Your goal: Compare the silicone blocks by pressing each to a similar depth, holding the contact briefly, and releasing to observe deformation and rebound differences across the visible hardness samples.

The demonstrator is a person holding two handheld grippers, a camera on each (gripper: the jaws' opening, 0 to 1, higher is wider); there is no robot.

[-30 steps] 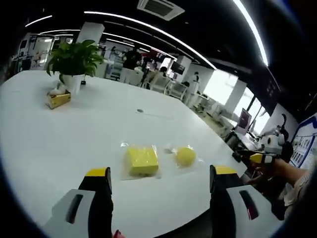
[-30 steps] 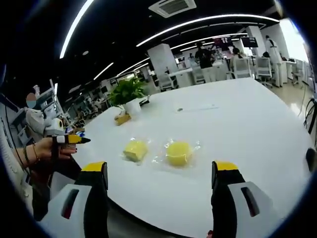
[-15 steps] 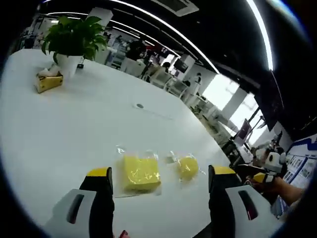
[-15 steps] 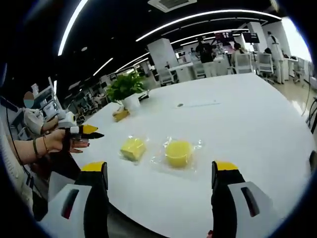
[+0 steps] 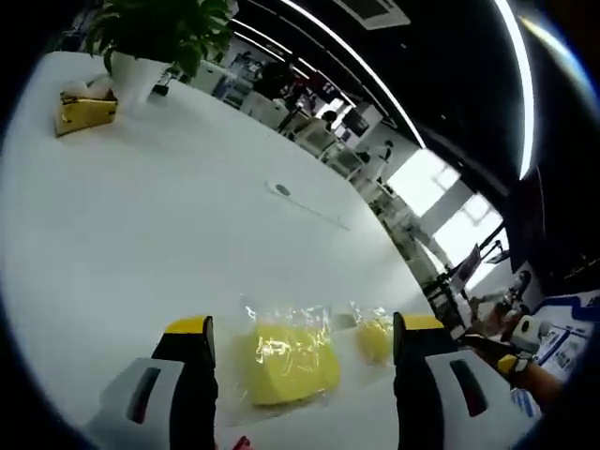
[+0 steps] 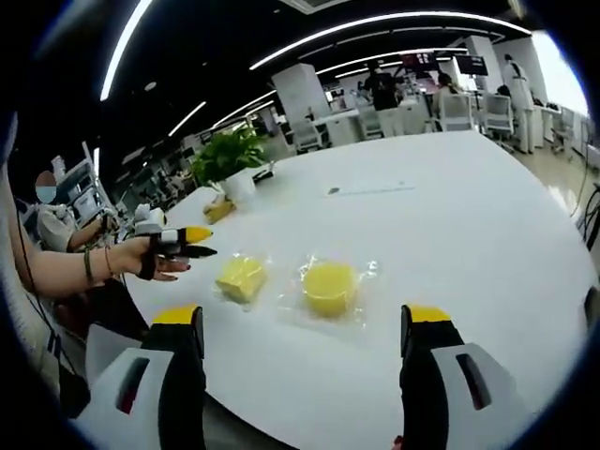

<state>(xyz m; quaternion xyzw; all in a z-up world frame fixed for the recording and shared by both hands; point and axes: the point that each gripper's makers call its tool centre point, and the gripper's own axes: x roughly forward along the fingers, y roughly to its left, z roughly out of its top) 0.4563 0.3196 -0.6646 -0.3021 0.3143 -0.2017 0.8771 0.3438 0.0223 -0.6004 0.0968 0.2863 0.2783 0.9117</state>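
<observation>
Left gripper [image 5: 298, 342] rides with jaws spread wide, holding nothing, the square yellow block [image 5: 286, 364] in its clear wrapper sitting between them at 6 o'clock on the white table [image 5: 141, 216]; that framing suggests it is lining up for the first press. Compared with a second ago the block looms larger and the potted plant [image 5: 155, 37] has slid toward 11 o'clock, so this camera has closed in. Right gripper [image 6: 300, 323], equally wide and empty, waits back from the round yellow block [image 6: 328, 286], the square one at its 9 o'clock.
</observation>
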